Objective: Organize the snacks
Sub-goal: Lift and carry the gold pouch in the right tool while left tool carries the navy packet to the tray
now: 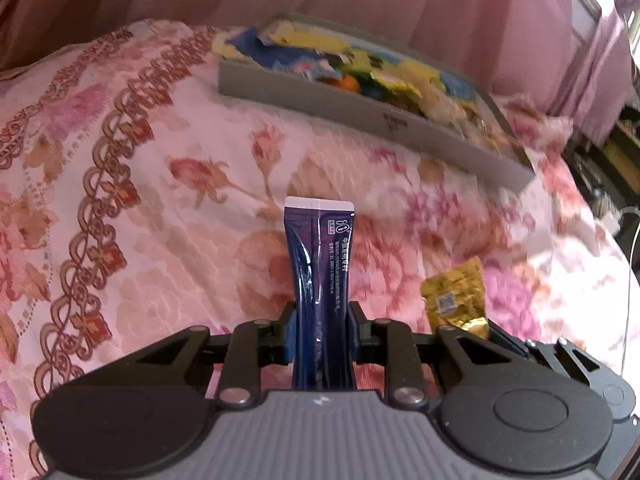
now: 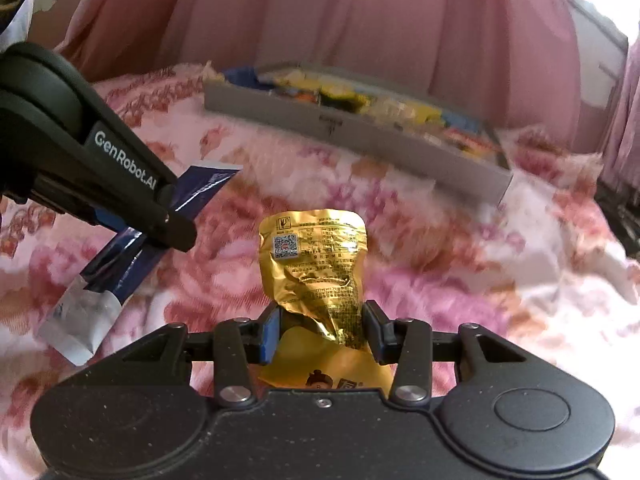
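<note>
Two snack packs lengthwise forward: blue stick, gold pouch.

Snack wrappers in grey tray blurred, kinds unreadable. Tray label too small to read. Lower end of blue sachet hidden behind gripper body. Gold pouch partly hidden in left view.

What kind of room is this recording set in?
Probably a bedroom: a floral bedspread covers the soft surface, pink curtains hang behind, and a grey tray of snacks sits on it.
</note>
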